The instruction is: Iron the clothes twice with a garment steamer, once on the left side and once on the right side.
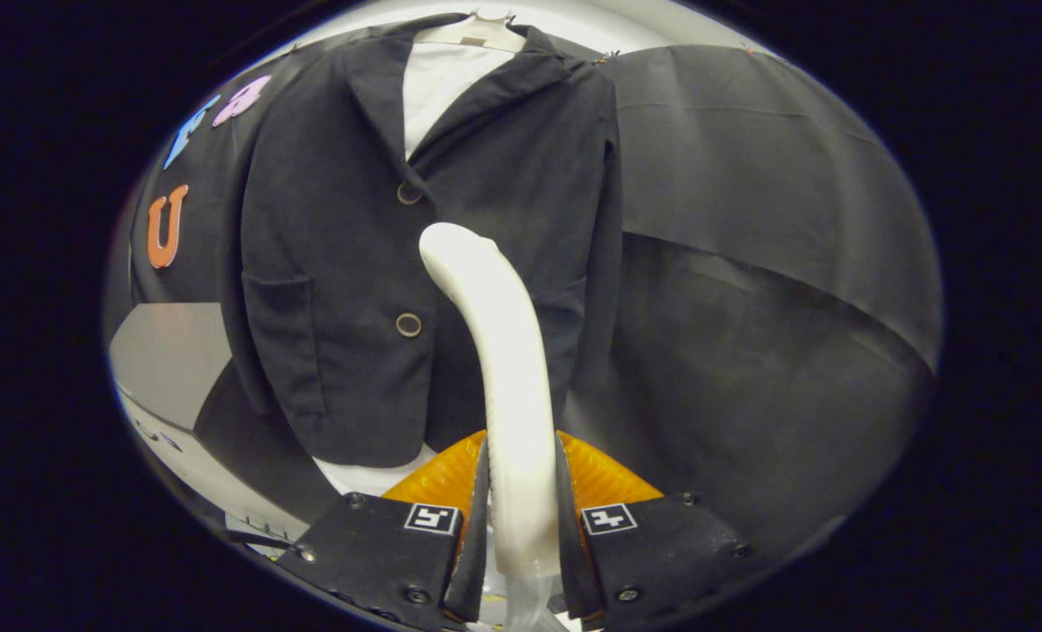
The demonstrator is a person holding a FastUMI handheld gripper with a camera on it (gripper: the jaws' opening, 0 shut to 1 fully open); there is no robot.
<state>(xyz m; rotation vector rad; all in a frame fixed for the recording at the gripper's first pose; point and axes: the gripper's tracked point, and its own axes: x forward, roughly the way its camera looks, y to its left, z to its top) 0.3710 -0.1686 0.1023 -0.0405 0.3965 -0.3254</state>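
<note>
garment steamer (503,369) stands clamped in the gripper (521,509), both fingers pressing its white handle from either side. its long axis runs upward, away from the fingers, and the top curves over toward the left, the head pointing at the black jacket (354,263) — which hangs on a hanger (477,31) just beyond, over a white shirt (437,83), two buttons showing.

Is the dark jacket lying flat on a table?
No. The jacket hangs upright on a hanger against the booth wall, beyond the white steamer that the gripper clamps between both fingers.
</note>
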